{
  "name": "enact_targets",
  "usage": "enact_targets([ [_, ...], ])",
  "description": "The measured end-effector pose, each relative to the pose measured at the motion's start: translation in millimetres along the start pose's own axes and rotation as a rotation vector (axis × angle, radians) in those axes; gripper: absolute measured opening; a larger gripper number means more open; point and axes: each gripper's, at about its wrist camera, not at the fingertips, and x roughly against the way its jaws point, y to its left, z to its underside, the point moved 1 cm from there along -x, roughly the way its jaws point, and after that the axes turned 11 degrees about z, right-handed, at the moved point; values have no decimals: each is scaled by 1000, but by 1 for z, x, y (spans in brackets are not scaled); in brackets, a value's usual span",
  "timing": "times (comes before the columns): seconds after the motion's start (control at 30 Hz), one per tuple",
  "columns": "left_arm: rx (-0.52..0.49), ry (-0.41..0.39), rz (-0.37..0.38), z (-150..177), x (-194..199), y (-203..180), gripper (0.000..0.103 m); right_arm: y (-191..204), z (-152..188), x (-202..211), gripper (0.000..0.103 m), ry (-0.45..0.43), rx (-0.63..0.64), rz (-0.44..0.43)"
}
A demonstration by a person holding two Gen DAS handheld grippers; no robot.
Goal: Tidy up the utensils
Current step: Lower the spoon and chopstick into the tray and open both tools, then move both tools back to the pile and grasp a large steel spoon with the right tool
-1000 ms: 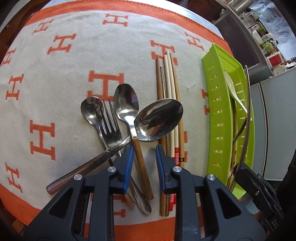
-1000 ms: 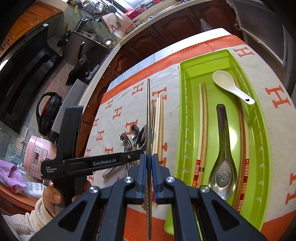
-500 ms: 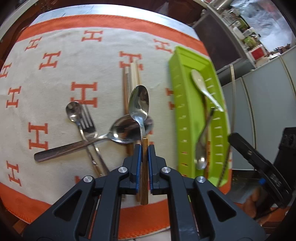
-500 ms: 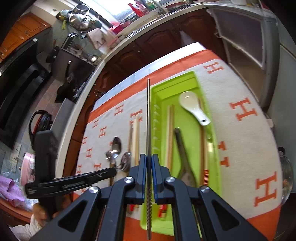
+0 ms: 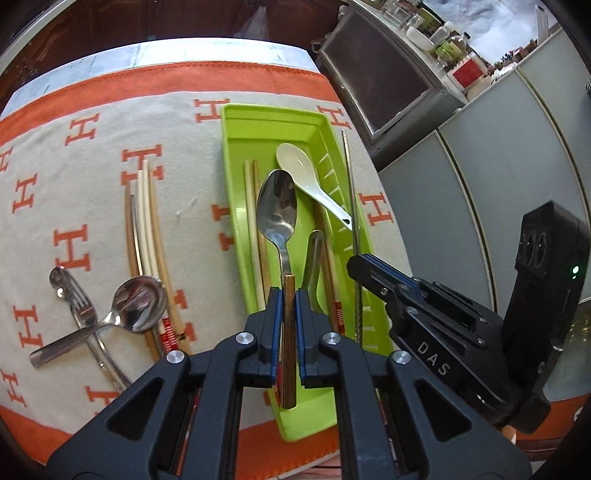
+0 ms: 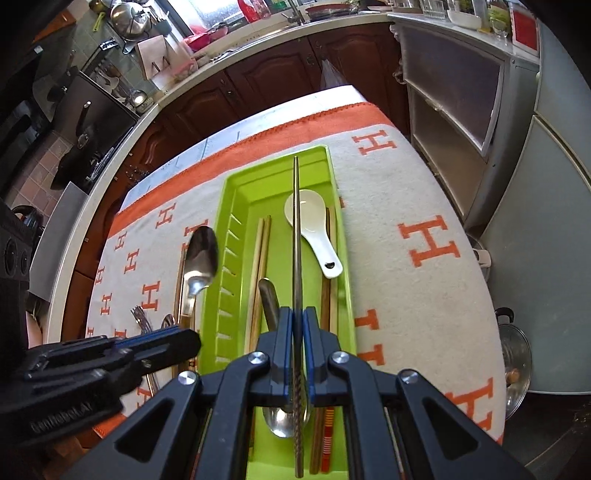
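Both grippers loaded over the green tray [image 5: 236, 206].
Your left gripper [image 5: 287, 306] pinched a wooden-handled spoon [image 5: 277, 210]; your right gripper [image 6: 298, 332] clamped a metal chopstick [image 6: 296, 236], both above the tray.

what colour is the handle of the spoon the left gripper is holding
Brown, wood-look, on the spoon held by the left gripper; clearest in the left wrist view.

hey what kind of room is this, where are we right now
Most likely a home kitchen: pots and pans sit on the counter above dark wood cabinets, and utensils are being sorted into a green tray on a cloth-covered table.
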Motion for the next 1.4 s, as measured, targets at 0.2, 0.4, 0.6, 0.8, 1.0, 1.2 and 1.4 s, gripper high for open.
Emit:
enact_targets([
  [0.2, -67, -19, -32, 4, -3, -10, 6, 2, 5, 1, 9, 5, 0, -27],
  [0.4, -116, -60, -45, 18, 17, -12, 42, 4, 14, 12, 10, 0, -9, -30],
  [0.6, -167, -95, -105, 38, 42, -8, 45, 13, 26, 30, 10, -23, 5, -21],
  [0.8, -185, -123, -212, 60, 60, 16, 45, 24, 39, 41, 10, -31, 16, -2],
  [1.0, -154, -153, -305, 80, 78, 53, 45, 36, 50, 43, 10, -20, 28, 21],
  [1.2, -111, -207, -375, 94, 107, 94, 45, 55, 58, 42, 11, -5, 53, 11],
  [1.4, -58, -224, -364, 107, 124, 139, 45, 81, 60, 36, 17, 2, 75, -38],
])
